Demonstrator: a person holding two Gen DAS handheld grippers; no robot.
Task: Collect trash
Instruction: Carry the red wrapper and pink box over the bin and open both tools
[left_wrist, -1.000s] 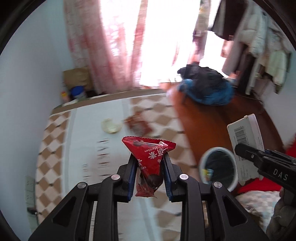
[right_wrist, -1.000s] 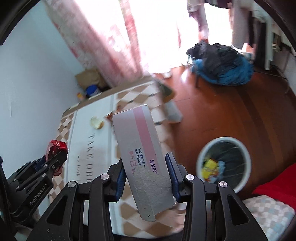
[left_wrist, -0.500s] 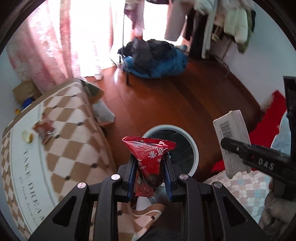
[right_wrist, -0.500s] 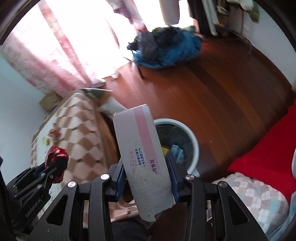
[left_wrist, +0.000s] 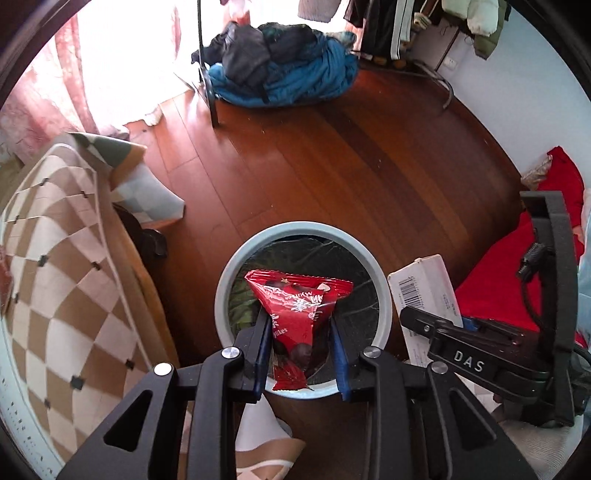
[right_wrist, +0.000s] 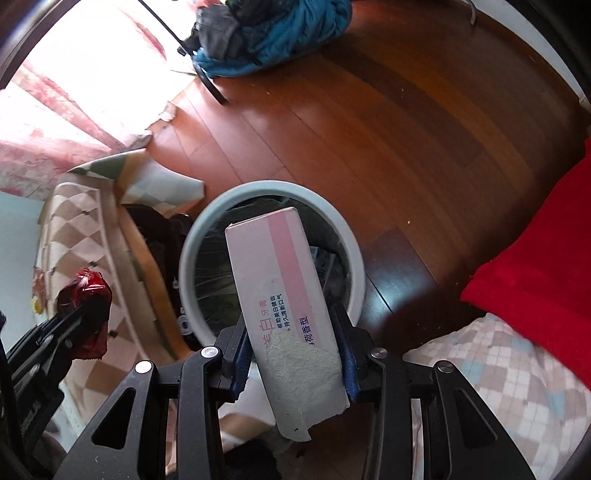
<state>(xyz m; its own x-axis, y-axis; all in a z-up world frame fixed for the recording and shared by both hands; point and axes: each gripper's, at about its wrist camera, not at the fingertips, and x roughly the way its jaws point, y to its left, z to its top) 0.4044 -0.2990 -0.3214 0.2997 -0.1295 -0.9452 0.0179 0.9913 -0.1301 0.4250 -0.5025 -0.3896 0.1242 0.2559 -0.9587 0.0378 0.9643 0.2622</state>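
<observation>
A round pale-blue trash bin (left_wrist: 225, 280) with a dark liner stands on the wooden floor right under both grippers. My left gripper (left_wrist: 297, 321) points down over its mouth with a red snack wrapper (left_wrist: 295, 306) between its blue pads. The jaws are opening, and the wrapper still sits between them. My right gripper (right_wrist: 290, 317) is shut on a white and pink toothpaste box (right_wrist: 280, 280) that juts out over the bin (right_wrist: 199, 236). The box (left_wrist: 424, 291) also shows at the right in the left wrist view. The wrapper (right_wrist: 86, 291) and left gripper (right_wrist: 74, 325) show at the left in the right wrist view.
A table under a brown-and-white checkered cloth (left_wrist: 55, 295) stands close to the bin's left. A heap of blue and dark clothes (left_wrist: 280, 66) lies on the far floor by a black rack leg (left_wrist: 210, 92). Red fabric (left_wrist: 498, 288) and a checkered blanket (right_wrist: 498, 369) lie at the right.
Both grippers swung away from the table and came down over the bin, tipping to point downward. The left jaws have parted slightly around the wrapper. The box stays gripped.
</observation>
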